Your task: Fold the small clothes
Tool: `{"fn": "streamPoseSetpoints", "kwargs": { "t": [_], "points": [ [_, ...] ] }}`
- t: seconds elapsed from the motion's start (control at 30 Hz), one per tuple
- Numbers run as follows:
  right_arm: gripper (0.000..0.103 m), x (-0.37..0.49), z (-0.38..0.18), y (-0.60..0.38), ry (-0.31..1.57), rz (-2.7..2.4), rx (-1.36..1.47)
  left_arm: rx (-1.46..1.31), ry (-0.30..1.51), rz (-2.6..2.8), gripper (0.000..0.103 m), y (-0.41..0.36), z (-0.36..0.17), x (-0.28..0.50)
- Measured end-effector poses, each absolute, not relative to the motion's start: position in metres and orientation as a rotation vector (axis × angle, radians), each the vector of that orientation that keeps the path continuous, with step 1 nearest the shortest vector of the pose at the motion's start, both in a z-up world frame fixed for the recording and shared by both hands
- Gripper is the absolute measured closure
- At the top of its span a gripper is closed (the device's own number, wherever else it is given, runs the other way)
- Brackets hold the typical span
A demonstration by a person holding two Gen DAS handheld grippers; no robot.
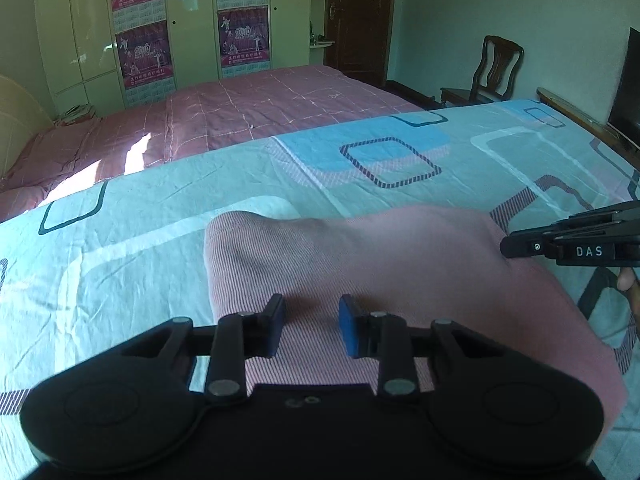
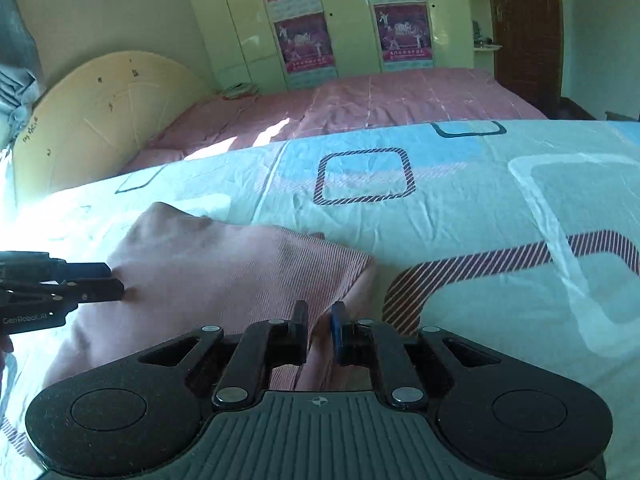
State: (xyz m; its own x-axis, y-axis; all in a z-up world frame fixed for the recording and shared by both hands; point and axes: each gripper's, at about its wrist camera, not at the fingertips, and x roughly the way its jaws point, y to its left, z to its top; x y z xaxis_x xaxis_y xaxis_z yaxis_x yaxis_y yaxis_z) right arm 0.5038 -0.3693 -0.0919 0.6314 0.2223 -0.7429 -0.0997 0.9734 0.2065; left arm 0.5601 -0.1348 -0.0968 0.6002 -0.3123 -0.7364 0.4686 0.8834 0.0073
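Observation:
A pink finely striped garment lies folded on the light blue patterned bedsheet. My left gripper sits over its near edge, fingers apart, with cloth showing in the gap. My right gripper is at the garment's right edge; its fingers stand a narrow gap apart with pink cloth between them. Each gripper also shows in the other's view: the right one touches the cloth's right side, the left one its left side.
The sheet covers a bed in front of a pink quilted bed. A wardrobe with posters, a dark door, a wooden chair and a TV stand around. A curved headboard is at left.

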Motion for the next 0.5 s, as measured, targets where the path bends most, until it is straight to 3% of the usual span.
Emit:
{"fn": "streamPoseSetpoints", "kwargs": {
  "t": [0.23,0.5],
  "points": [
    [0.092,0.514,-0.111,-0.386,0.922,0.17,0.132,0.178,0.863,-0.435,0.073,-0.132,-0.112,0.57],
    [0.092,0.441,-0.07,-0.364,0.837,0.291,0.104,0.214,0.779,-0.483,0.074,-0.122,-0.095,0.497]
  ]
}}
